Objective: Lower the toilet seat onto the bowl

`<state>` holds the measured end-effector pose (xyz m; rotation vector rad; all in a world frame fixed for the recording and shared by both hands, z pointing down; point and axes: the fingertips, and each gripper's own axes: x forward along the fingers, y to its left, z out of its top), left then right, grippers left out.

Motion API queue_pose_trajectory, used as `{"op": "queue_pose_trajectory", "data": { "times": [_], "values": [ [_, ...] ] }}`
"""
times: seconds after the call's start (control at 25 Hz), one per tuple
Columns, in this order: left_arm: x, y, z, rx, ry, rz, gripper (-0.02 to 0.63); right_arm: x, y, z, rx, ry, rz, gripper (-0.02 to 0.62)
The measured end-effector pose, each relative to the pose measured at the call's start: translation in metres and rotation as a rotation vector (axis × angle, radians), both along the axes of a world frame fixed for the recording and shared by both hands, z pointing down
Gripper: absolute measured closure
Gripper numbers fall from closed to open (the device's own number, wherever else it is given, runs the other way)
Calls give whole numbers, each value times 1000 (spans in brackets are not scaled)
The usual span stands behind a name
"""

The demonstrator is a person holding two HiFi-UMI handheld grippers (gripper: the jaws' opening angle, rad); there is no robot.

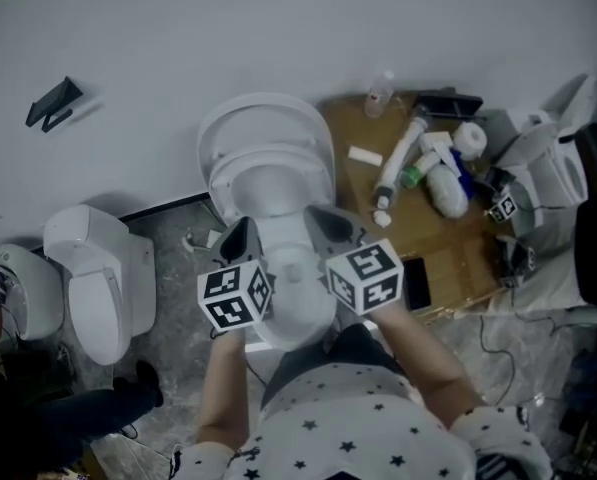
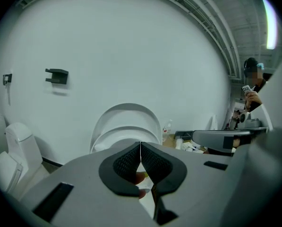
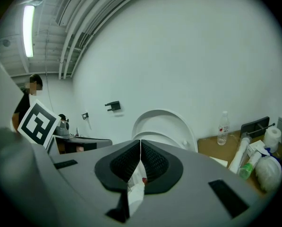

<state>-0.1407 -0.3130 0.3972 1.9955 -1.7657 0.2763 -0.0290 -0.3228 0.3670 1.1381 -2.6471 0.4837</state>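
Toilet seat [image 1: 266, 156] stands upright w/ the lid, leaning back on the wall behind the bowl [image 1: 240, 200], so it's not lowered yet. Step in hand looks like the approach, pre-contact. L gripper [image 1: 240, 240] & R gripper [image 1: 328, 226] each have jaws pressed together w/ nothing clamped. They hover side by side over the bowl's front, tips aimed at the seat. Seat is ahead of both tips & apart from them. Next move prob. calls for reaching fwd, catching the seat's top edge w/o the lid, then easing it down so it doesn't slam.
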Motion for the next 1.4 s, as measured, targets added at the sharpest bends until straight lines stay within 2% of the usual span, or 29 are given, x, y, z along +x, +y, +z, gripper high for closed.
{"op": "queue_pose_trajectory", "data": {
  "times": [0.64,0.96,1.24,1.4],
  "values": [
    [-38,-74,22,-19,-39,71,600,-29,-74,16,-1,58,80,586],
    [-48,-107,27,-7,-48,92,501,-38,-103,26,-15,80,100,543],
    [-59,-130,33,12,-78,107,386,-44,-123,39,-32,120,109,448],
    [-61,-138,42,-1,-86,120,353,-44,-134,50,-26,147,116,413]
  ]
}}
